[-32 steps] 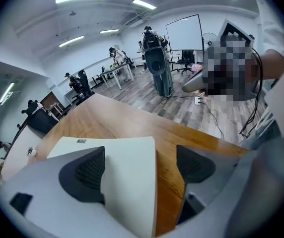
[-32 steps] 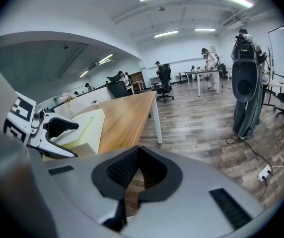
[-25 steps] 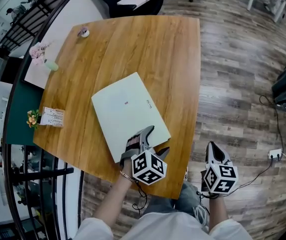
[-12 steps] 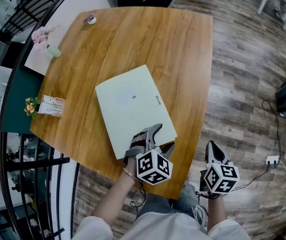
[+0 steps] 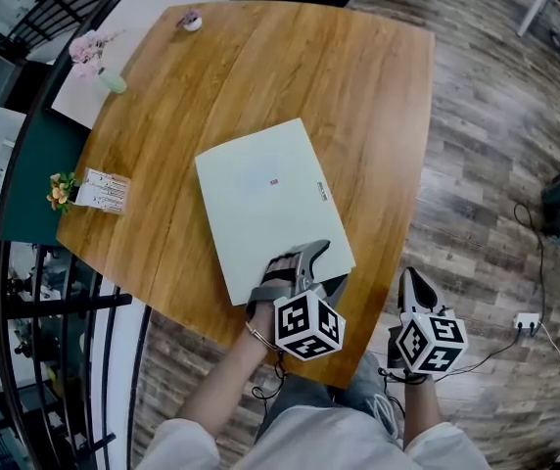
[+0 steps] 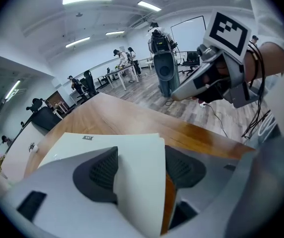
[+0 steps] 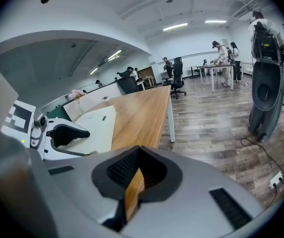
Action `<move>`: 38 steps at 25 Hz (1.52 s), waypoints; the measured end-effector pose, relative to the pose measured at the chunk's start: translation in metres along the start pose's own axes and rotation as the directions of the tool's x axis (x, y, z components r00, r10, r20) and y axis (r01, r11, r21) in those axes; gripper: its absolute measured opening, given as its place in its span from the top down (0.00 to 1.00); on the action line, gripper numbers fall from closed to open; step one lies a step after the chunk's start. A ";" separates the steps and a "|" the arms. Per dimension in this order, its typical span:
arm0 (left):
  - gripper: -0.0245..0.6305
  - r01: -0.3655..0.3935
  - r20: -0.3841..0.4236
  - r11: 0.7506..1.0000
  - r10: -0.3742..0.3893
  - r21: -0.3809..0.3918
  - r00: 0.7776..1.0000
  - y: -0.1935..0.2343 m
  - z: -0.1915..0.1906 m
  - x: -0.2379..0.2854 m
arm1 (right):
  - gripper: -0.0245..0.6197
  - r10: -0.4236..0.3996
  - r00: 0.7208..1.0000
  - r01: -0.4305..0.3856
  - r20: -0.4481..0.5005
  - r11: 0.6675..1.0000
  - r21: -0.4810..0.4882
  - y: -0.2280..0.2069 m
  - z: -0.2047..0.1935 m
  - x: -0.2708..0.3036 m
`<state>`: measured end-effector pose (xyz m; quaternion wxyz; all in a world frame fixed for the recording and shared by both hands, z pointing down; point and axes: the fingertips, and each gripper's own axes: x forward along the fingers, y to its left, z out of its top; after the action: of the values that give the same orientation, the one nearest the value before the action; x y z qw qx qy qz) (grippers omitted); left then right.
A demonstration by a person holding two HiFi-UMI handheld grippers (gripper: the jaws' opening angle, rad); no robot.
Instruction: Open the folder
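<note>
Find pale folder (image 5: 260,184) shut, flat on wooden worktop (image 5: 358,96), by the near edge. Left gripper (image 6: 139,167) at its near corner: jaws just been closing, spread, cover edge between, not yet pinched. Catch top cover only, then lift slowly. Right gripper (image 7: 136,167) beside worktop, jaws pressed together; keep clear.
</note>
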<state>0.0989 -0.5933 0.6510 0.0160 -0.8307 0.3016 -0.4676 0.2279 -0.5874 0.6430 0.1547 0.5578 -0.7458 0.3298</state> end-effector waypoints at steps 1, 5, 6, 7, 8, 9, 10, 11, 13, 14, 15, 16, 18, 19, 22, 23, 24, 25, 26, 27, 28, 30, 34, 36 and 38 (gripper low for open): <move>0.52 0.006 0.000 1.000 -0.006 0.001 1.000 -0.001 0.000 0.000 | 0.96 0.000 1.000 0.000 0.002 1.000 -0.002 0.001 0.002 0.000; 0.55 0.046 0.001 0.999 -0.046 -0.012 0.999 -0.003 0.001 -0.002 | 0.96 -0.004 1.000 0.004 0.010 1.000 -0.003 0.000 0.007 -0.002; 0.56 0.059 0.002 0.998 -0.059 -0.019 0.998 -0.003 0.002 -0.003 | 0.96 -0.006 1.000 0.006 0.012 1.000 -0.003 -0.001 0.008 -0.003; 0.56 0.072 0.004 0.997 -0.072 -0.026 0.997 -0.003 0.003 -0.004 | 0.96 -0.007 1.000 0.007 0.015 1.000 -0.002 -0.002 0.009 -0.004; 0.58 0.084 0.006 0.996 -0.084 -0.032 0.996 -0.003 0.004 -0.004 | 0.96 -0.009 1.000 0.009 0.017 1.000 -0.001 -0.002 0.010 -0.005; 0.58 0.095 0.009 0.995 -0.095 -0.036 0.995 -0.003 0.005 -0.005 | 0.96 -0.011 1.000 0.011 0.019 1.000 0.001 -0.003 0.011 -0.006; 0.59 0.105 0.013 0.994 -0.104 -0.039 0.994 -0.004 0.006 -0.006 | 0.96 -0.013 1.000 0.013 0.021 1.000 0.003 -0.004 0.011 -0.007; 0.62 0.112 0.019 0.993 -0.111 -0.040 0.994 -0.005 0.007 -0.008 | 0.96 -0.014 1.000 0.014 0.023 1.000 0.005 -0.004 0.012 -0.008; 0.68 0.117 0.031 0.992 -0.116 -0.035 0.993 -0.006 0.009 -0.012 | 0.96 -0.015 1.000 0.015 0.027 1.000 0.008 -0.004 0.013 -0.010; 0.71 0.113 0.038 0.993 -0.112 -0.029 0.993 -0.006 0.011 -0.014 | 0.96 -0.016 0.999 0.016 0.029 1.000 0.009 -0.003 0.014 -0.012; 0.74 0.105 0.046 0.994 -0.103 -0.023 0.994 -0.007 0.013 -0.016 | 0.96 -0.017 0.999 0.016 0.032 1.000 0.009 -0.003 0.015 -0.013; 0.78 0.094 0.054 0.995 -0.093 -0.018 0.994 -0.007 0.014 -0.018 | 0.96 -0.017 0.999 0.017 0.035 1.000 0.009 -0.002 0.016 -0.014; 0.82 0.072 0.068 0.997 -0.071 -0.015 0.995 -0.007 0.016 -0.022 | 0.96 -0.017 0.999 0.017 0.040 1.000 0.009 -0.001 0.016 -0.017; 0.82 0.065 0.073 0.998 -0.063 -0.017 0.995 -0.007 0.017 -0.025 | 0.96 -0.016 0.999 0.016 0.043 1.000 0.008 -0.001 0.016 -0.019; 0.85 0.053 0.082 0.998 -0.051 -0.033 0.995 -0.006 0.018 -0.031 | 0.96 -0.014 0.999 0.014 0.050 1.000 0.009 0.002 0.016 -0.023; 0.86 0.047 0.084 0.998 -0.044 -0.036 0.995 -0.005 0.018 -0.034 | 0.96 -0.013 0.998 0.012 0.053 1.000 0.008 0.004 0.016 -0.024; 0.86 0.037 0.088 0.999 -0.033 -0.040 0.996 -0.004 0.018 -0.037 | 0.96 -0.011 0.998 0.011 0.057 1.000 0.006 0.005 0.017 -0.026; 0.88 0.024 0.092 0.999 -0.020 -0.044 0.996 -0.003 0.018 -0.040 | 0.96 -0.010 0.998 0.010 0.061 1.000 0.003 0.007 0.018 -0.027; 0.89 0.011 0.098 0.999 -0.006 -0.051 0.995 -0.002 0.018 -0.043 | 0.96 -0.008 0.998 0.008 0.067 1.000 0.000 0.008 0.020 -0.029; 0.89 -0.002 0.104 0.998 0.008 -0.057 0.995 -0.001 0.019 -0.047 | 0.96 -0.007 0.997 0.007 0.073 1.000 -0.002 0.009 0.022 -0.031; 0.90 -0.012 0.111 0.998 0.019 -0.062 0.994 0.000 0.020 -0.051 | 0.96 -0.005 0.997 0.006 0.079 1.000 -0.005 0.010 0.024 -0.033; 0.91 -0.028 0.124 0.997 0.037 -0.071 0.992 0.000 0.022 -0.059 | 0.96 -0.003 0.996 0.004 0.089 1.000 -0.010 0.010 0.027 -0.037; 0.93 -0.059 0.157 0.992 0.076 -0.110 0.985 0.005 0.026 -0.076 | 0.96 0.005 0.994 -0.002 0.107 1.000 -0.022 0.016 0.032 -0.044; 0.93 -0.063 0.185 0.985 0.092 -0.158 0.978 0.009 0.028 -0.086 | 0.96 0.011 0.993 -0.008 0.114 1.000 -0.028 0.021 0.034 -0.047; 0.93 -0.059 0.221 0.975 0.108 -0.215 0.969 0.011 0.031 -0.098 | 0.96 0.019 0.993 -0.015 0.119 0.999 -0.036 0.025 0.036 -0.051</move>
<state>0.0805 -0.5597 0.5546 -0.0157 -0.8631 0.3797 -0.3325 0.2263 -0.5702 0.5777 0.1165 0.5672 -0.7642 0.2840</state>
